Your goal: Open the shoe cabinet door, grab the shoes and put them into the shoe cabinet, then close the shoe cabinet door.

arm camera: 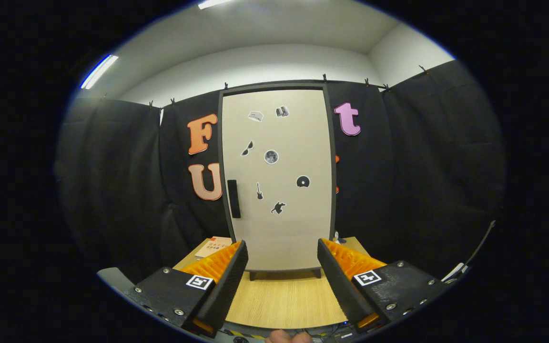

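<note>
The gripper [281,250], its fingers spread wide and holding nothing, faces the shoe cabinet [279,186], which stands upright at the far end of the wooden table [286,300], beyond the fingertips. Its sticker-dotted door [293,228] is shut, hiding whatever is inside; the panel looks rigid and probably light to swing, and the dark vertical handle [233,198] at its left edge is the likely hold. A book [213,247] lies just left of the cabinet's foot.
</note>
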